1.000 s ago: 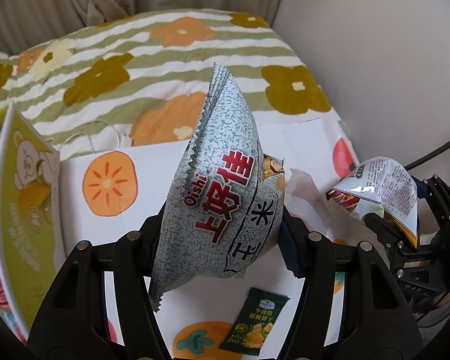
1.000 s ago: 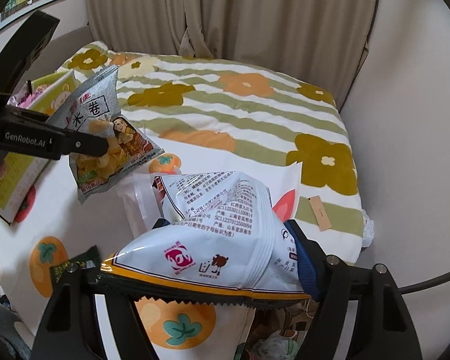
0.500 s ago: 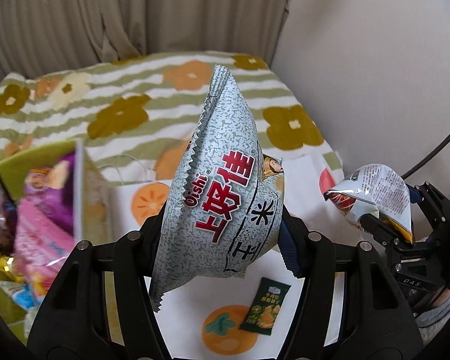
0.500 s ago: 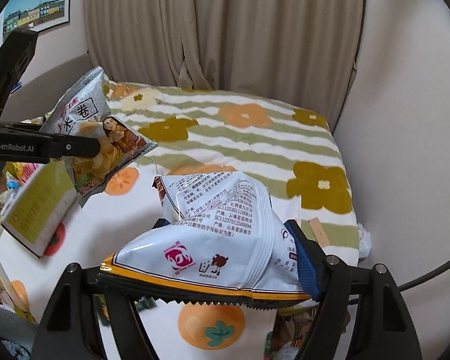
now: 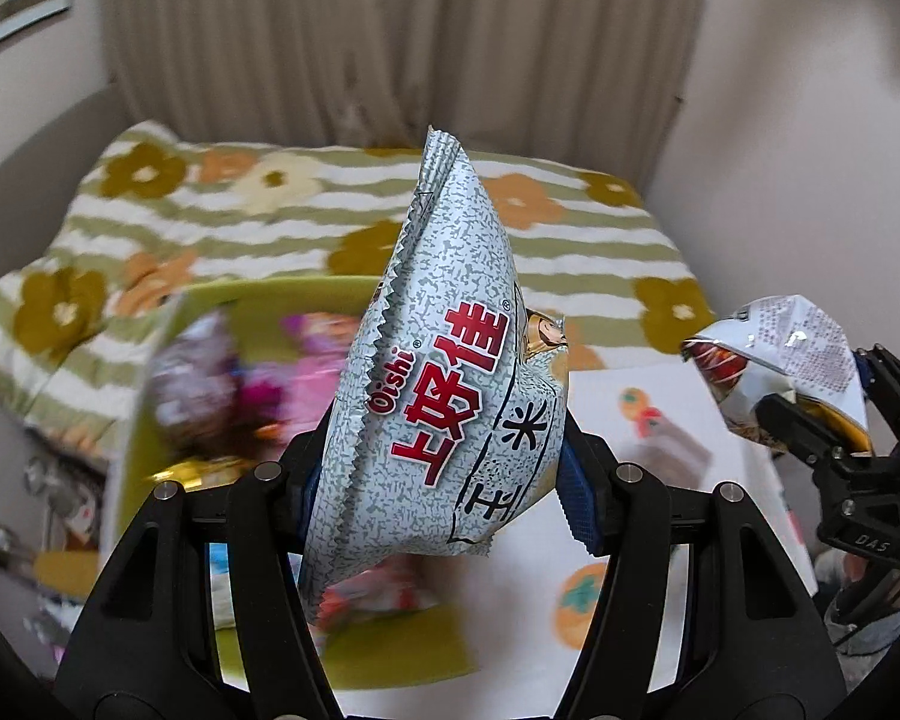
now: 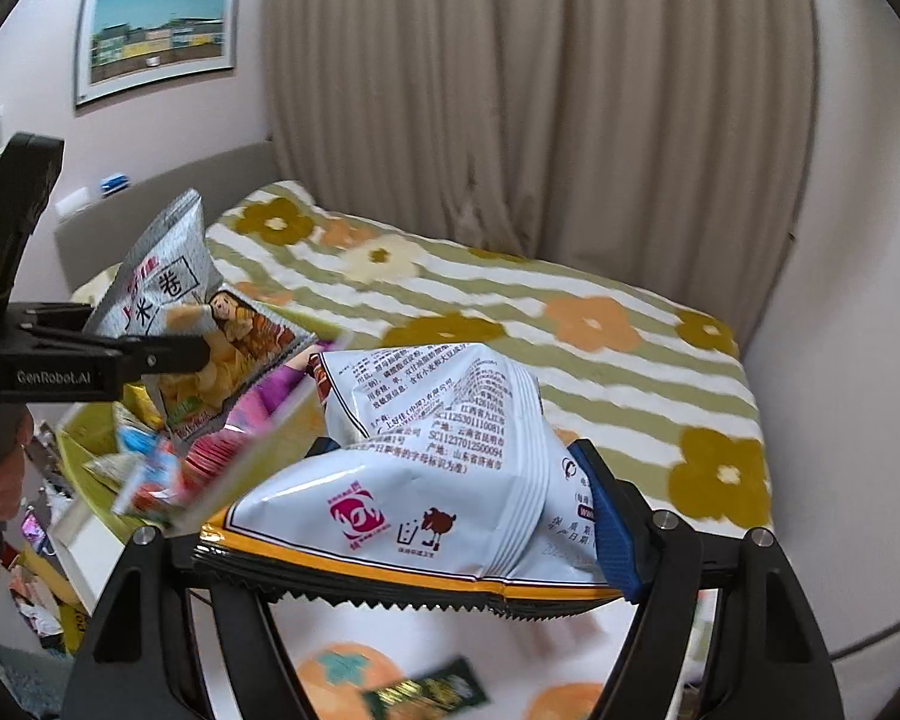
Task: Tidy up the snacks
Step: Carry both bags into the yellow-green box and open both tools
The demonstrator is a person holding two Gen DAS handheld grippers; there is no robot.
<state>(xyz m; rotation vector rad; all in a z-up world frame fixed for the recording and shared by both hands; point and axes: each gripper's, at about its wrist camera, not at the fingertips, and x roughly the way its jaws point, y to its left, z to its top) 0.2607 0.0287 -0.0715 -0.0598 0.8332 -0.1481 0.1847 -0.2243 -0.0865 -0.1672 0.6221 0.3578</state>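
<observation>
My left gripper [image 5: 444,480] is shut on a grey speckled Oishi snack bag [image 5: 450,372] with red lettering, held upright in the air above a green box of snacks [image 5: 240,312]. The right wrist view shows that same grey bag [image 6: 180,312] and the left gripper [image 6: 174,354] at the left, over the green box [image 6: 90,438]. My right gripper [image 6: 414,516] is shut on a white snack bag [image 6: 438,468] with an orange edge and small printed text. In the left wrist view the white bag [image 5: 780,354] and right gripper [image 5: 810,414] hang at the right.
A white cloth with orange fruit prints [image 5: 660,480] lies under both grippers, with a small dark green packet [image 6: 426,690] on it. Behind is a bed with a striped, flowered cover [image 6: 570,330], curtains and a wall. A person's hand [image 6: 6,468] holds the left gripper's handle.
Both grippers have risen and swung left with their bags. The green box, before at the left edge, now lies beneath the grey bag. More curtain and wall show.
</observation>
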